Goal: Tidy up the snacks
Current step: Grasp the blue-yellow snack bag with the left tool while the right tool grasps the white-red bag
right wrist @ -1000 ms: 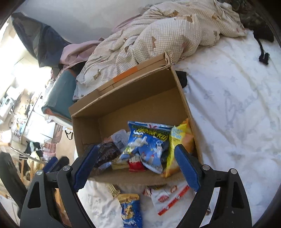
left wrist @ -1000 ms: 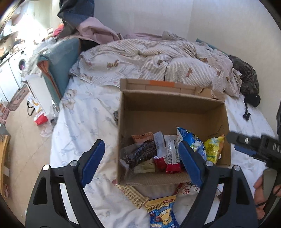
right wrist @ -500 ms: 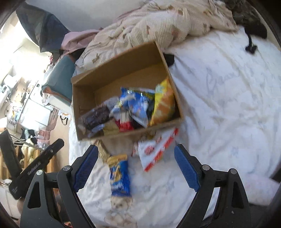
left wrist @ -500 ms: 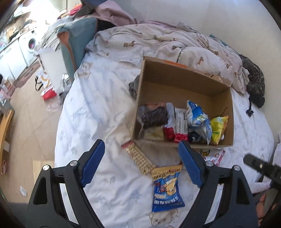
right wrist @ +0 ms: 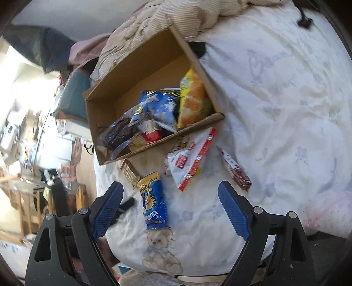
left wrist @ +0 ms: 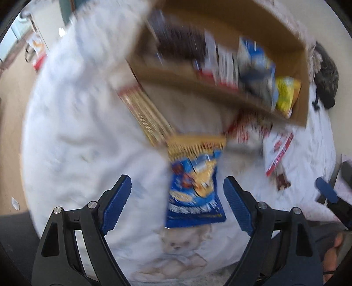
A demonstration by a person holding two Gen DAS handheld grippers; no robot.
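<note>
A cardboard box (right wrist: 114, 88) on the bed holds several snack packs; it also shows, blurred, in the left wrist view (left wrist: 303, 72). In front of it lie a blue snack bag (left wrist: 194, 193) (right wrist: 154, 204), a gold wafer pack (left wrist: 145, 112) (right wrist: 129, 172), a white and red pack (right wrist: 190, 159) (left wrist: 278, 151) and a dark chocolate bar (right wrist: 236, 172). My left gripper (left wrist: 177, 204) is open with the blue bag between its fingers, just ahead. My right gripper (right wrist: 170, 210) is open and empty above the near bed edge. The right gripper's blue fingertip (left wrist: 325, 191) shows in the left wrist view.
A white bedsheet (right wrist: 286, 110) with a teddy bear print (right wrist: 159, 253) covers the bed. A rumpled checked quilt (right wrist: 176, 19) lies behind the box. The floor and cluttered furniture (right wrist: 33, 143) are to the left. A black item (left wrist: 325, 72) lies right of the box.
Both grippers have pulled back and down from the box toward the near bed edge. The left view now closes on the blue bag and is motion-blurred. Both stay open.
</note>
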